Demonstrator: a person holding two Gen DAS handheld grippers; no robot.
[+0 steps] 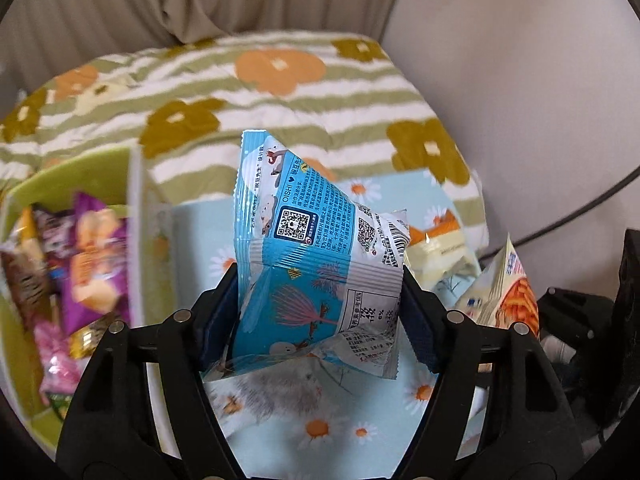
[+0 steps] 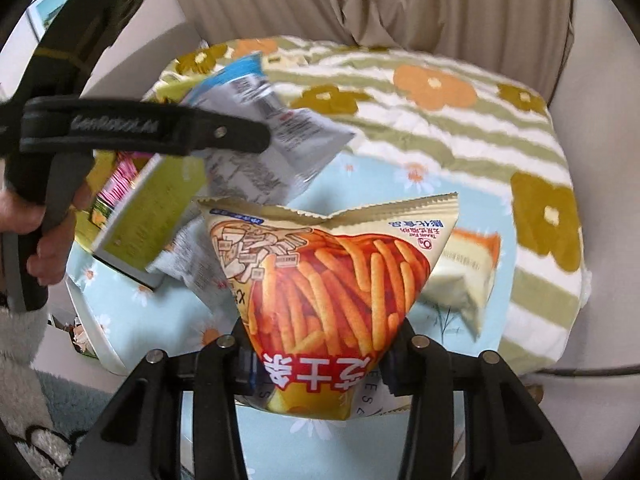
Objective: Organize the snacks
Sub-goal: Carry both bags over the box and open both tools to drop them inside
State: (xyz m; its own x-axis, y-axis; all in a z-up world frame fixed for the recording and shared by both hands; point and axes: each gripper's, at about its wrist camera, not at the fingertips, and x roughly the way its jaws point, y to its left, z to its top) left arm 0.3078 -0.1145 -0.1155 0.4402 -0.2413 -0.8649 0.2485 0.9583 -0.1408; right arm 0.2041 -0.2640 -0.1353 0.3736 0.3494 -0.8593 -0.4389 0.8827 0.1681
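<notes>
- Left gripper [image 1: 320, 312], seen from its own wrist, clamps a blue snack bag [image 1: 308, 264] around its lower half; the crinkly, air-puffed pack looks light and slippery, best pinched mid-body. A green box [image 1: 80, 172] of snacks sits near left.
- Right gripper [image 2: 320, 356], in its wrist view, squeezes a fries snack bag [image 2: 332, 280] at its base, the top flaring far above the daisy-print cloth [image 2: 360, 184]; a pale packet [image 2: 464, 280] lies just right.
</notes>
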